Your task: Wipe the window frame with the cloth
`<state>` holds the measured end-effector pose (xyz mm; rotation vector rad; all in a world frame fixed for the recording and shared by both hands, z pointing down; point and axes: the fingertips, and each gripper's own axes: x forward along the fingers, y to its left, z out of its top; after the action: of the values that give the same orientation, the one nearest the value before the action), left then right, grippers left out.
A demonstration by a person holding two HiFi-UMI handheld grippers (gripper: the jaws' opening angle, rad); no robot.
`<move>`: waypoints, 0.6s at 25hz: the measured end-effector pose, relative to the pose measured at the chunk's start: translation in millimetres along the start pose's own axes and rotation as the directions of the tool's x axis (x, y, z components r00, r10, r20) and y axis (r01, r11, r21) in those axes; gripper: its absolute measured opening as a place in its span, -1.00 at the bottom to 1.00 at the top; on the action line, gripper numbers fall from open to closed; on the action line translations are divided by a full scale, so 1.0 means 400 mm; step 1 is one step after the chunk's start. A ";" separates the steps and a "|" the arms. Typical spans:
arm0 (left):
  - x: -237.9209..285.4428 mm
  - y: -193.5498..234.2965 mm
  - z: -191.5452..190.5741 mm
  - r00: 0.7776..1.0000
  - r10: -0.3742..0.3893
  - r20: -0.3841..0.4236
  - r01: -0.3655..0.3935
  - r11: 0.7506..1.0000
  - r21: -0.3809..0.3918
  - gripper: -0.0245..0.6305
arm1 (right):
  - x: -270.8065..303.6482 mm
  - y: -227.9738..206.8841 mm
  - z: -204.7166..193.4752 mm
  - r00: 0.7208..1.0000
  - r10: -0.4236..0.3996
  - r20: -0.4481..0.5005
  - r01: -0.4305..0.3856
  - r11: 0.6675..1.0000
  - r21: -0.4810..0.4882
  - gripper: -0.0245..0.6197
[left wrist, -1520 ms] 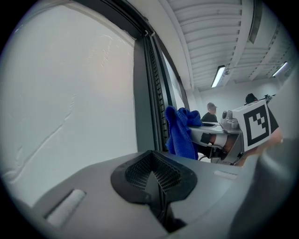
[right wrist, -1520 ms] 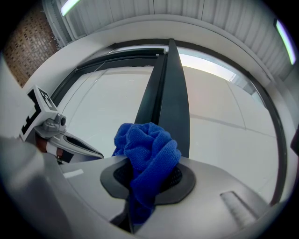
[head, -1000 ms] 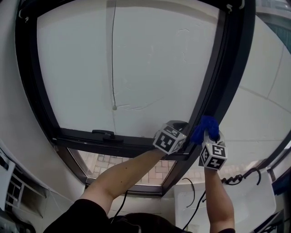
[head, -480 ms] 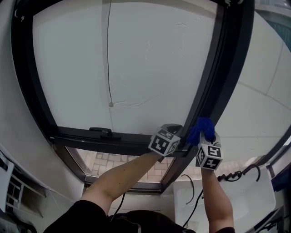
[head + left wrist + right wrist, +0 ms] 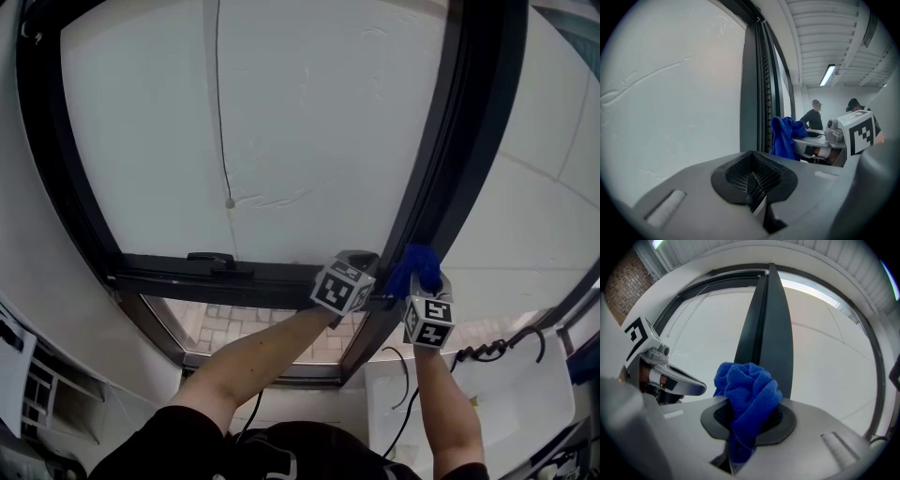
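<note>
1. Two hand-held grippers are raised to a window, side by side and near each other, at the place where the lower bar of the window frame (image 5: 441, 169) meets its dark upright post (image 5: 764, 324).
2. The right hand-held gripper (image 5: 422, 284) has its jaws clenched on a blue cloth (image 5: 415, 265). In the right gripper view the cloth (image 5: 747, 390) comes out from between the jaws as a crumpled bunch, and its lower end hangs down between them.
3. The bunch of cloth is at the foot of the upright post. It seems to press on the post, but I cannot see the contact itself for sure.
4. The left hand-held gripper (image 5: 361, 260) is just to the left of the post, at the lower bar. In the left gripper view its jaws are closed together and nothing is between them.
5. The large pane (image 5: 300, 122) above the bar is white and not see-through. A thin cord (image 5: 221, 112) with a small bead at its end hangs in front of it.
6. A black handle (image 5: 212, 259) sits on the lower bar, well to the left of both grippers.
7. Through the lower pane, brick paving (image 5: 253, 328) shows.
8. Dark cables (image 5: 492, 352) lie at the lower right on a white surface.
9. Far behind, in the left gripper view, two persons (image 5: 813, 116) stand under a long ceiling lamp (image 5: 828, 75).
</note>
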<state>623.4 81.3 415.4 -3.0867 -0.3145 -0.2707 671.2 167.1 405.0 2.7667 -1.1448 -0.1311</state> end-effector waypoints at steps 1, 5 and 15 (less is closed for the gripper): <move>0.000 0.000 -0.007 1.000 0.003 -0.005 -0.003 1.000 -0.003 -0.95 | 0.000 0.004 -0.015 1.000 0.002 -0.011 -0.002 1.000 -0.002 -0.68; 0.005 -0.008 -0.030 1.000 -0.001 -0.022 0.001 1.000 -0.009 -0.95 | -0.004 0.010 -0.060 1.000 -0.001 -0.026 0.001 1.000 0.012 -0.68; 0.017 -0.032 -0.097 0.998 -0.025 -0.065 0.024 1.000 -0.016 -0.95 | -0.005 0.033 -0.177 0.993 0.004 -0.119 -0.004 1.000 0.003 -0.68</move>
<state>620.8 93.3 455.0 -3.0825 -0.3500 -0.3757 670.2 166.3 477.0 2.7323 -1.1215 0.0353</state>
